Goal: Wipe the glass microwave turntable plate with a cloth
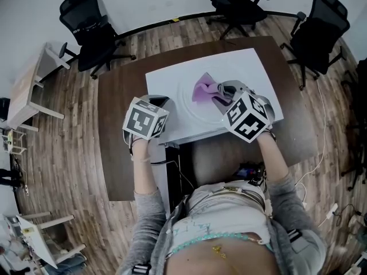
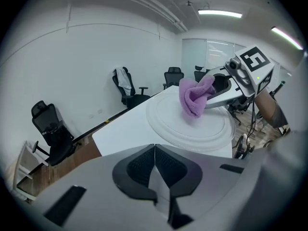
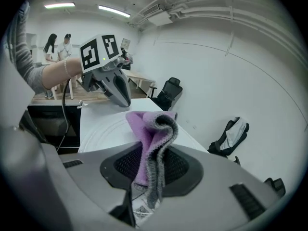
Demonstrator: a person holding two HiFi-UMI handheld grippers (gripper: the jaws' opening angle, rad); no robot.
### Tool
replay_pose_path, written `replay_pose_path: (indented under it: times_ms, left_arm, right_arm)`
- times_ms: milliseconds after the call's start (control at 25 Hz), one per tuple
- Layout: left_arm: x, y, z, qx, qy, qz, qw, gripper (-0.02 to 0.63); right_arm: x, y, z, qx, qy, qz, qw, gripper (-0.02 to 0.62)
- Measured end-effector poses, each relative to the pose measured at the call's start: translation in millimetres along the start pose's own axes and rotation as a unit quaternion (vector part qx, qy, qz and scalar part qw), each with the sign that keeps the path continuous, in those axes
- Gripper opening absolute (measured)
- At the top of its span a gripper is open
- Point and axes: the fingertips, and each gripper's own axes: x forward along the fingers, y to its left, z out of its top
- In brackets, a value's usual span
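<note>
The clear glass turntable plate (image 1: 192,99) lies flat on a white mat (image 1: 166,76); the left gripper view shows it too (image 2: 211,129), and in the right gripper view the plate (image 3: 108,129) sits behind the cloth. My right gripper (image 1: 221,93) is shut on a purple cloth with a grey edge (image 1: 205,88), which hangs over the plate's right part (image 3: 154,143). In the left gripper view the cloth (image 2: 193,96) droops from the right gripper's tip. My left gripper (image 2: 154,170) is shut with nothing between its jaws, at the plate's near-left edge (image 1: 160,105).
The mat covers a dark wooden table (image 1: 120,148). Black office chairs stand around it (image 1: 92,33), (image 1: 318,30), (image 1: 235,4). A small light table (image 1: 26,90) is at the left. Two people (image 3: 57,44) stand far off in the right gripper view.
</note>
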Motion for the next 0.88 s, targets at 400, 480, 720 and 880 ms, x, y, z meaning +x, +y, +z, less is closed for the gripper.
replay_pose_path:
  times_ms: [400,480,720,880]
  left_arm:
    - [-35,-17,45,-0.034,-0.139,0.034,0.9892,0.015]
    - [-36,-22,52,-0.046,-0.17,0.043,0.9835,0.015]
    - [-41,-45,72,-0.073,-0.237,0.07,0.9661,0.015]
    - [-48,-59,83,-0.074,-0.275,0.089,0.9546,0.014]
  right_arm:
    - [-16,-25,-1,0.077,-0.064,-0.024,0.995,0.112]
    - [-19,-27,-3,0.09,-0.08,-0.032,0.992,0.112]
    - [-38,-30,-9,0.133,-0.131,-0.046,0.981,0.112]
    - [-47,-32,-10,0.148,-0.164,-0.058,0.974,0.112]
